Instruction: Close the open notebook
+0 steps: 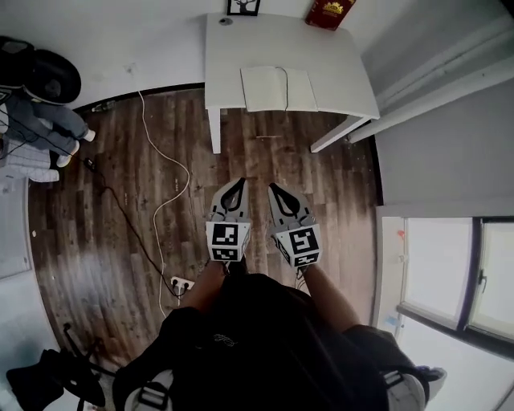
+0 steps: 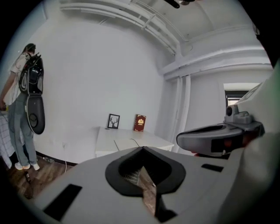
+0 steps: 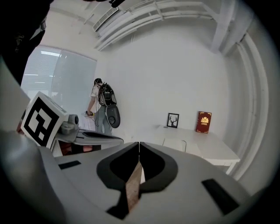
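The open notebook (image 1: 279,88) lies flat, white pages up, on the white table (image 1: 233,56) against the far wall. It also shows small in the left gripper view (image 2: 127,144) and the right gripper view (image 3: 176,145). My left gripper (image 1: 238,181) and right gripper (image 1: 273,186) hang side by side over the wooden floor, well short of the table, both pointing toward it. The left gripper's (image 2: 142,148) jaw tips meet with nothing between them. The right gripper (image 3: 139,143) is likewise shut and empty.
A red book (image 1: 329,12) and a small framed picture (image 1: 242,6) stand at the table's back edge. A white cable (image 1: 161,185) and a power strip (image 1: 181,284) lie on the floor to the left. A person with a backpack (image 3: 103,109) stands far left. Windows (image 1: 458,273) are on the right.
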